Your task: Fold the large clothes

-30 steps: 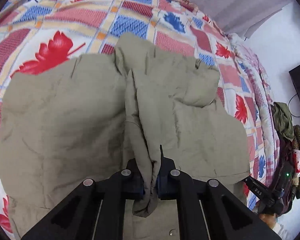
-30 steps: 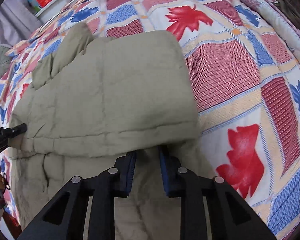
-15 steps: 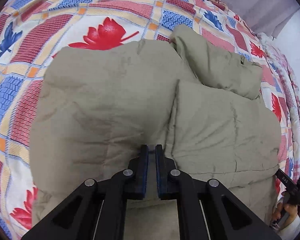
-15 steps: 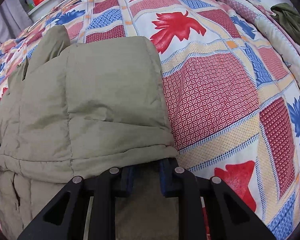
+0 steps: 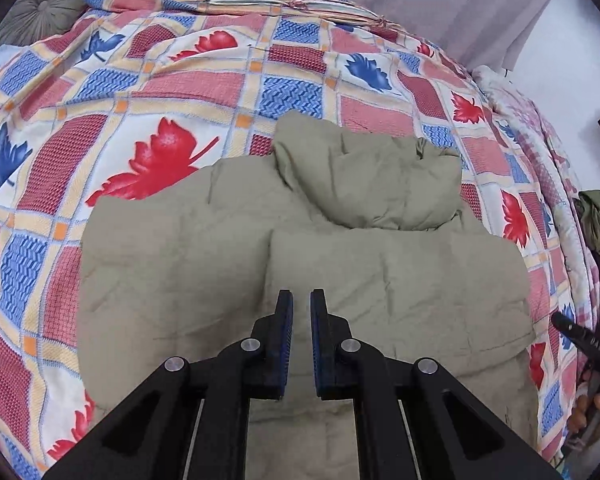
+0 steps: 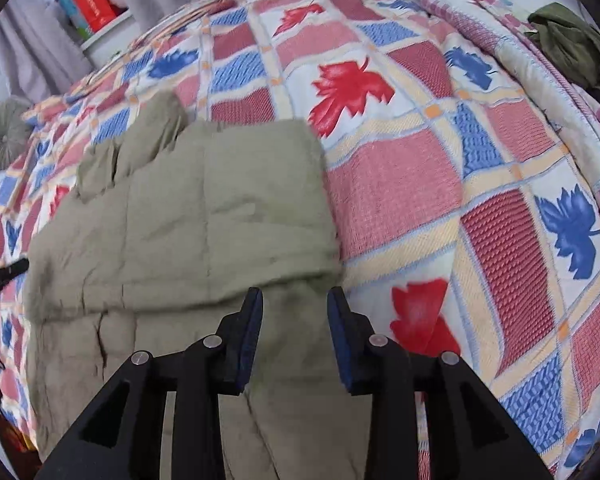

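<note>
Coat: I see a big puffy tan coat (image 5: 300, 264) lying flat on the bed (image 5: 148, 92), near the edge closest to me. It covers the middle of that edge and stops well short of the far edge
Fold: both sides of the coat are folded in over the middle. The two flaps meet in a line that runs away from my left gripper
Hood: the hood (image 5: 372, 176) is bunched up at the far end of the coat, lying on the quilt toward the middle of the bed
Left gripper: my left gripper (image 5: 301, 320) is above the coat and points down at it. Its jaws are pressed almost together with just a thin gap, and I see no cloth in them
Right gripper: my right gripper (image 6: 295, 316) is above the near right part of the coat (image 6: 188, 216), close to the bed's right side. Its jaws have just been opening. They stand apart now, and the coat lies under them but is not pinched
Quilt: the quilt has red, blue and white squares with red and blue leaves
Green cloth: a dark green cloth (image 6: 572, 48) lies at the far right corner of the bed
Cushion: a round grey cushion (image 5: 40, 8) sits past the far left corner
</note>
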Demonstrator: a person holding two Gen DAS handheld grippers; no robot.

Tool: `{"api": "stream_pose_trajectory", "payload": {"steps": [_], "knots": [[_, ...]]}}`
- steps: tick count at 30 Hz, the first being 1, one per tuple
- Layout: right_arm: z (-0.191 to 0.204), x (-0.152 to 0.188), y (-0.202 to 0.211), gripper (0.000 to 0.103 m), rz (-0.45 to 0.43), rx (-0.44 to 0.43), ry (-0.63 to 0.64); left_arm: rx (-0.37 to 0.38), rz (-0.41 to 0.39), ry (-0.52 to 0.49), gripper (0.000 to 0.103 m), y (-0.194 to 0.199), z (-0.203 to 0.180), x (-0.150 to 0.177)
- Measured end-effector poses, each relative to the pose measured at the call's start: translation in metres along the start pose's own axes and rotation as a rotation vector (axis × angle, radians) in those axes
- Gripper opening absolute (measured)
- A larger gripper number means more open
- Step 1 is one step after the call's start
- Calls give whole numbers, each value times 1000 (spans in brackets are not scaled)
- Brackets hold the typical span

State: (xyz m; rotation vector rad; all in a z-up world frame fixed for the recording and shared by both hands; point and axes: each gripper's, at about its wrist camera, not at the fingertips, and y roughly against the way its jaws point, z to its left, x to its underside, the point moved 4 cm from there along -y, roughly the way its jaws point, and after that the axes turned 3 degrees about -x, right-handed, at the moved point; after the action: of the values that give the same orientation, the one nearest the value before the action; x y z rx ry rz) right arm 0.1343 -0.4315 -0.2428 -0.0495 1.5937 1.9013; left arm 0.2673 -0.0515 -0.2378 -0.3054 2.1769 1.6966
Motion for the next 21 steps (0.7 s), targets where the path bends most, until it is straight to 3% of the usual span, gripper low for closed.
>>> {"api": "stream_pose_trajectory", "payload": {"steps": [2, 4, 6, 7, 10, 12, 16, 21], "knots": [[-5, -28, -8, 37, -31, -50, -81, 0, -2, -5, 10, -10, -12, -2], [1, -46, -21, 37, -38, -88, -95, -101, 10, -48, 10, -29, -18, 5], [12, -51, -49, 37, 4, -104, -60, -171, 76, -61, 10, -53, -14, 20], [14, -47, -65, 37, 37, -85, -48, -166, 110, -49, 10, -65, -9, 28], [9, -31, -104, 36, 101, -44, -40, -132, 93, -38, 10, -75, -3, 37], [6, -24, -115, 34, 71, -49, -31, -130, 93, -37, 10, -76, -3, 37], [15, -20, -115, 37, 20, 0, 88, -141, 89, -47, 10, -77, -3, 38], [21, -19, -90, 42, 35, 84, 140, -128, 98, -31, 10, -73, 1, 35]]}}
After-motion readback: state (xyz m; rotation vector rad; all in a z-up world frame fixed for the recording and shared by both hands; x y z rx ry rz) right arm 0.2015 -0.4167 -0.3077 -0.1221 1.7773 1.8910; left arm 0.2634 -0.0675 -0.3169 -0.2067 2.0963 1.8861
